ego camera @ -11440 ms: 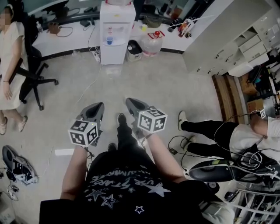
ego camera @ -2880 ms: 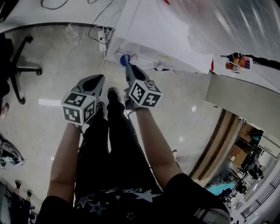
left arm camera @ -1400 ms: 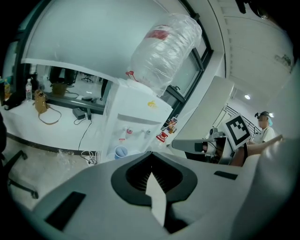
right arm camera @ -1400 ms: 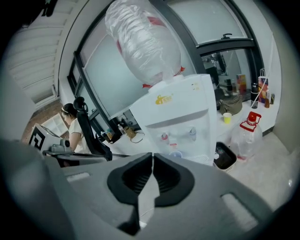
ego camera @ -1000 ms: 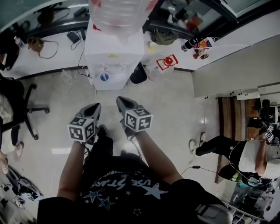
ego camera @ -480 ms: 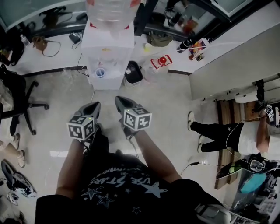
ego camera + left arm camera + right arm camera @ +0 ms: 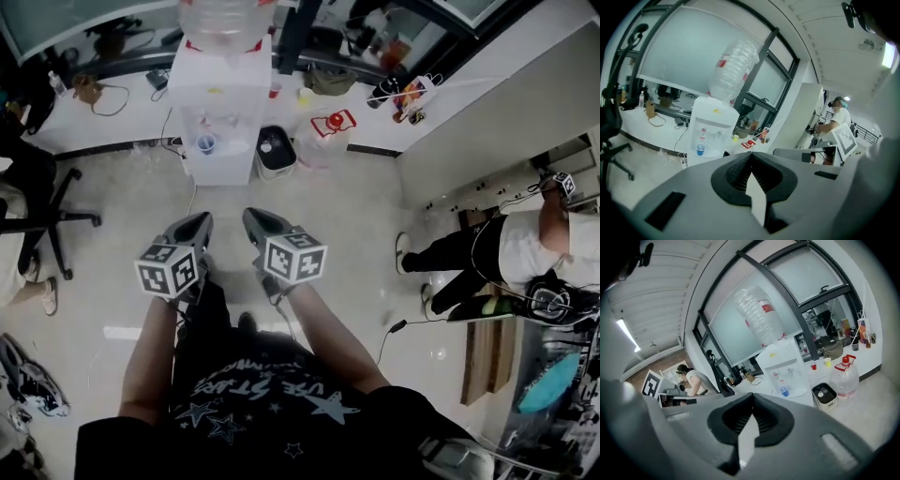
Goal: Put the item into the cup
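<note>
A blue cup [image 7: 205, 143] stands in the alcove of a white water dispenser [image 7: 217, 108] with a clear bottle on top, far ahead of both grippers. The cup also shows in the left gripper view [image 7: 700, 149] and in the right gripper view [image 7: 783, 390]. My left gripper [image 7: 200, 221] and right gripper [image 7: 251, 217] hang side by side over the floor, in front of the person's legs. Both are shut, jaws meeting tip to tip, with nothing between them [image 7: 751, 155] [image 7: 752, 396]. I see no separate item to hold.
Beside the dispenser sit a dark bin [image 7: 275, 153] and a water jug with a red cap [image 7: 328, 128]. A red cup [image 7: 813, 366] and a yellow cup [image 7: 828, 363] stand on the counter. An office chair [image 7: 42, 217] is at left, a crouching person [image 7: 497, 251] and a white cabinet [image 7: 511, 94] at right.
The dispenser and cup have slid up and away in the head view over the last second. Both grippers stay shut and side by side, in much the same place.
</note>
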Demonstrator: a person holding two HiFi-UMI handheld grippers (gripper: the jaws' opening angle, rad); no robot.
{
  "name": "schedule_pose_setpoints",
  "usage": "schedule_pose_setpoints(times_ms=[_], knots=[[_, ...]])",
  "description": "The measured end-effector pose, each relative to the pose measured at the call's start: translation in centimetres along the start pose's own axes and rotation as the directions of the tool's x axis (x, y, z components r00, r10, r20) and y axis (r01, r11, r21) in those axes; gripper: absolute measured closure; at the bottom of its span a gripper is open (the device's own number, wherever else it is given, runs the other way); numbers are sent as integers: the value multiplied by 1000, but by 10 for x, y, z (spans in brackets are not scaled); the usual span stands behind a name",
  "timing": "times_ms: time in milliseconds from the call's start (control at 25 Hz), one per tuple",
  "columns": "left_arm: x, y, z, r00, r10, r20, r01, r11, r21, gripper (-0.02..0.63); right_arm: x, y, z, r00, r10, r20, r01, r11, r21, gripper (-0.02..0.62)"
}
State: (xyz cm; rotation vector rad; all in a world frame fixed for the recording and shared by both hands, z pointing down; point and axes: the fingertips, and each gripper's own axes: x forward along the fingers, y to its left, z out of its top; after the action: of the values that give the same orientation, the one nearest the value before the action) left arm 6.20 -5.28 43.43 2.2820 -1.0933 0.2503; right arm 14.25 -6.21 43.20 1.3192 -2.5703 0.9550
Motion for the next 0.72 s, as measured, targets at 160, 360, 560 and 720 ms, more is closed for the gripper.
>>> schedule_pose_setpoints(times_ms=[160,360,560,720], knots=[[-20,-22,-11,1000,12,23,-12,1000,1,600,-22,14,-10,1000,23,-6,-23,999,-29,595],[-41,-43,-19,998,41,44,-42,999,6,600,-50,30,-11,998,69,6,-69,997,-20,595],[-52,-64,-23,998,35,53,-36,999,12,600,-73,38,-10,996,83,20,-82,996,-36,595],[-51,-71,-27,999,18,37,-19,999,30,600,-81,34,-14,997,66,28,-65,997,-28,595]])
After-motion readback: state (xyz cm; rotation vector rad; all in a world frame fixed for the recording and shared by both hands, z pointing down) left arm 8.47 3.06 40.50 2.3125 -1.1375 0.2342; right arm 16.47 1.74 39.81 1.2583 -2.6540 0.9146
